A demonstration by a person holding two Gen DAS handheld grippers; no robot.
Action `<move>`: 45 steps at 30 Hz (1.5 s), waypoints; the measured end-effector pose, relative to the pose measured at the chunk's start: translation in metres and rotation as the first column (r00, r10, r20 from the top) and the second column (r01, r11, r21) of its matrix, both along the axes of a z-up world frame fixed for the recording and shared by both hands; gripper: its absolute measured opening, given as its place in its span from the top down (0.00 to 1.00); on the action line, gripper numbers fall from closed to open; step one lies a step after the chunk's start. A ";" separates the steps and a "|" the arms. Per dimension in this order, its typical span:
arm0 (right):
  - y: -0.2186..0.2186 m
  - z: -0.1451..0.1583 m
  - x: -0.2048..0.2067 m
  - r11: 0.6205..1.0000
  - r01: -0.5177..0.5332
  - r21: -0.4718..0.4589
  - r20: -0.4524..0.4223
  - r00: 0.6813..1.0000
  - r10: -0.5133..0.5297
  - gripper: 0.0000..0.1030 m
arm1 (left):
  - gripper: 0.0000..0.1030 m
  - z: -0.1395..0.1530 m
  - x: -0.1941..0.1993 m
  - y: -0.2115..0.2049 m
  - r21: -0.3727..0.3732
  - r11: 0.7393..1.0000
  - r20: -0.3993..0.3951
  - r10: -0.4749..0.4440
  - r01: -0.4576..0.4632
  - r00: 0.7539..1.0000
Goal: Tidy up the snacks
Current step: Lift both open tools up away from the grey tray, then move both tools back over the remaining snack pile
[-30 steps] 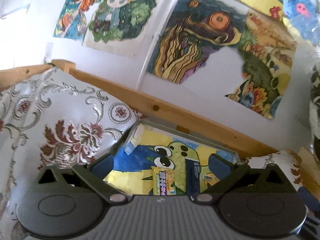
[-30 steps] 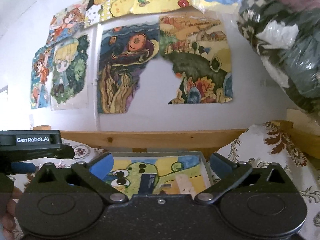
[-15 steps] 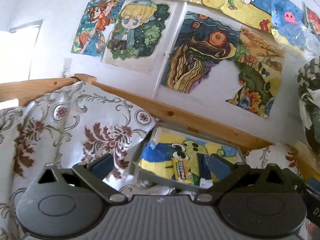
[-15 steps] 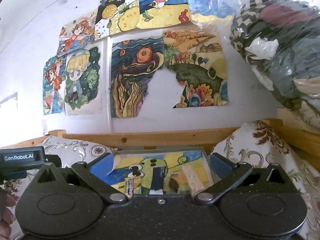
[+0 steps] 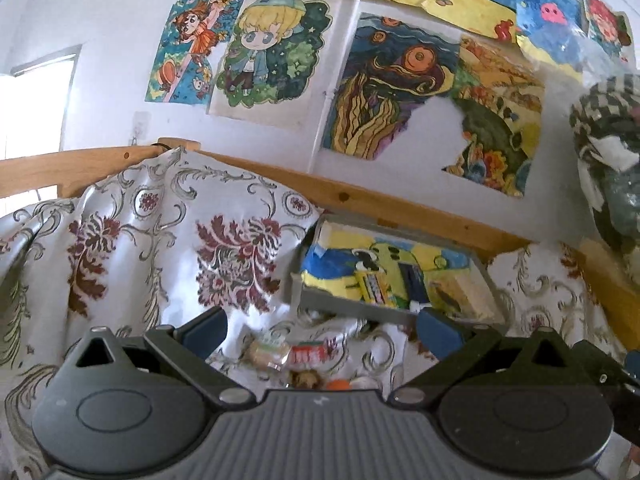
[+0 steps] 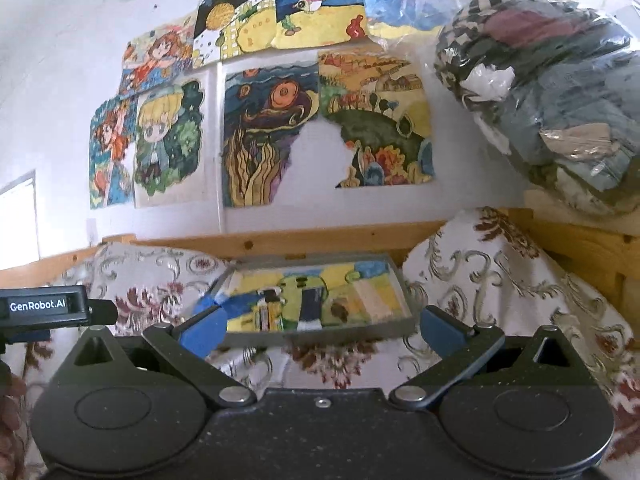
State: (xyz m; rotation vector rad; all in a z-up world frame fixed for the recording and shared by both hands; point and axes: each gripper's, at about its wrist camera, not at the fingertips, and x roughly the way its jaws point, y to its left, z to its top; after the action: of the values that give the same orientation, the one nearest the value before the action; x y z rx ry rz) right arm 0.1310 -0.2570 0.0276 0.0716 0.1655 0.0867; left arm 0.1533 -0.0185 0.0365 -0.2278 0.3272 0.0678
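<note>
A grey tray lined with a cartoon frog drawing rests on the patterned cloth below the wooden rail; the same tray shows in the right wrist view. In it lie a yellow snack pack, a dark blue pack and a pale wafer. Several small wrapped snacks lie loose on the cloth just ahead of my left gripper. That gripper is open and empty. My right gripper is open too, hanging short of the tray's near rim.
A floral cushion stands left of the tray and another cushion right of it. A wooden rail runs behind, under a wall of drawings. A plastic bag of clothes bulges at the upper right. The left gripper's body shows at the left.
Both grippers have pulled back from the tray, which now looks smaller and farther. Loose snacks on the cloth have come into the left wrist view.
</note>
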 end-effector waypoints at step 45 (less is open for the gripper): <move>0.023 -0.059 -0.032 0.999 -0.007 -0.038 -0.330 0.944 -0.006 0.01 | 0.00 -0.071 -0.053 0.006 0.062 0.994 -0.219 -0.071 0.086 0.973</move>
State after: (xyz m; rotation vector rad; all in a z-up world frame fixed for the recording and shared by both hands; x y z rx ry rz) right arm 0.0985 -0.2344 -0.0309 0.0473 0.5029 0.0713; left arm 0.1006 -0.0123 -0.0350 -0.1363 0.5503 0.0258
